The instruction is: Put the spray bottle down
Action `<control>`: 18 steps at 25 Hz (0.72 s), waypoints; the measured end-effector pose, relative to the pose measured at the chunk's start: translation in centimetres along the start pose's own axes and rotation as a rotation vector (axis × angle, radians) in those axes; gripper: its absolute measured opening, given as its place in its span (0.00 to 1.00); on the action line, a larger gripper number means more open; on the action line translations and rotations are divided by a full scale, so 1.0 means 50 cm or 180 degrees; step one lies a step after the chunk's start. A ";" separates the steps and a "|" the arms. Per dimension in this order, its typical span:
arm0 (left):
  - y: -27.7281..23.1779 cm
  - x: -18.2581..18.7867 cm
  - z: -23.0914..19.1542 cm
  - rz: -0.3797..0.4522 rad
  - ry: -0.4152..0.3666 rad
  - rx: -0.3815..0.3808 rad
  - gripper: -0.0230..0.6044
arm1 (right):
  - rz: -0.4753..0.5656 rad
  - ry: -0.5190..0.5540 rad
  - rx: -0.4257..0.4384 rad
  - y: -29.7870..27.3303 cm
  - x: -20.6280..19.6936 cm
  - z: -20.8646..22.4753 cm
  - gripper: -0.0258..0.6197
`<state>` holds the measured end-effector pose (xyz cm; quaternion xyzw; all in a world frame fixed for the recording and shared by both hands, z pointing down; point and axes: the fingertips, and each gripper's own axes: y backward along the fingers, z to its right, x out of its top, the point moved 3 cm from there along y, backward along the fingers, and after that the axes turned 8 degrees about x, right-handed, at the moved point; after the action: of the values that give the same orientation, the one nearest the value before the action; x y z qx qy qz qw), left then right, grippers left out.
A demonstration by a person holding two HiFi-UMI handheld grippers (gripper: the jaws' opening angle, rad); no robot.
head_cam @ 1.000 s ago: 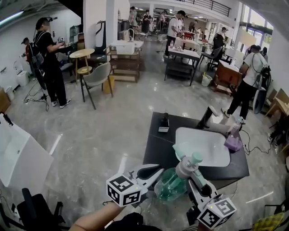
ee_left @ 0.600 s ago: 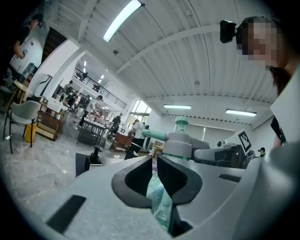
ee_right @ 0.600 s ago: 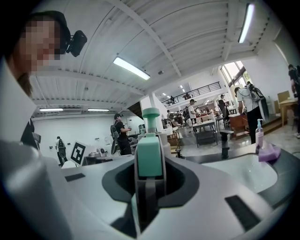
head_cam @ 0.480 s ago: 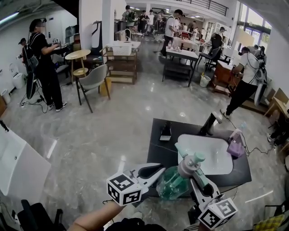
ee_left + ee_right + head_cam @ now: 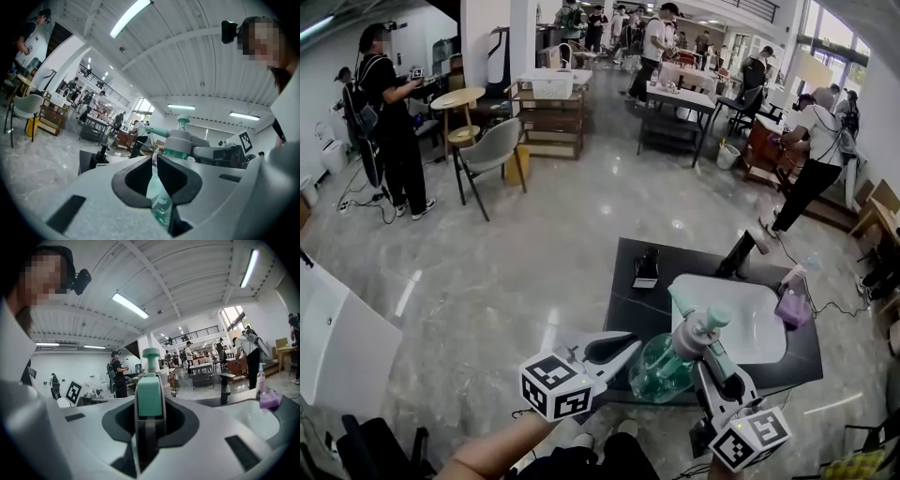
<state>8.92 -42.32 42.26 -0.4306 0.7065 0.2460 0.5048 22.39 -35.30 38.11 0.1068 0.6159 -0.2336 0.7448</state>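
right tool (image 5: 713,353): clamped on spray bottle (image 5: 659,372) head, carrying it | left tool (image 5: 630,349): jaws closed, tips seemingly against its side, likely steadying | bottle: airborne over worktop (image 5: 623,314) near edge, not down

Tilted translucent green spray bottle (image 5: 662,369), aloft

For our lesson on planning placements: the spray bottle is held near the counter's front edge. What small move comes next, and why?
Probably carry the spray bottle forward and lower it onto the bare dark counter left of the sink. The right gripper is clamped on its head, and it hangs in the air by the counter's near edge, resting on nothing.
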 end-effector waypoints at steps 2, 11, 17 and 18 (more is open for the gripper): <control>-0.013 0.000 -0.006 -0.0002 -0.0010 0.0019 0.09 | -0.0006 0.0008 0.0006 -0.009 0.001 0.017 0.16; -0.096 0.037 -0.027 0.0057 -0.0021 0.0186 0.09 | -0.0021 -0.0040 0.0116 -0.051 0.031 0.114 0.16; -0.169 0.045 -0.044 0.0068 -0.0024 0.0269 0.09 | -0.0037 -0.0058 0.0216 -0.084 0.043 0.191 0.16; -0.180 0.046 -0.047 0.0064 -0.0024 0.0280 0.09 | -0.0037 -0.0056 0.0229 -0.089 0.045 0.202 0.16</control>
<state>15.20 -49.55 41.79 -0.4000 0.7190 0.2215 0.5234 29.33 -44.18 38.73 0.1278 0.6011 -0.2609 0.7445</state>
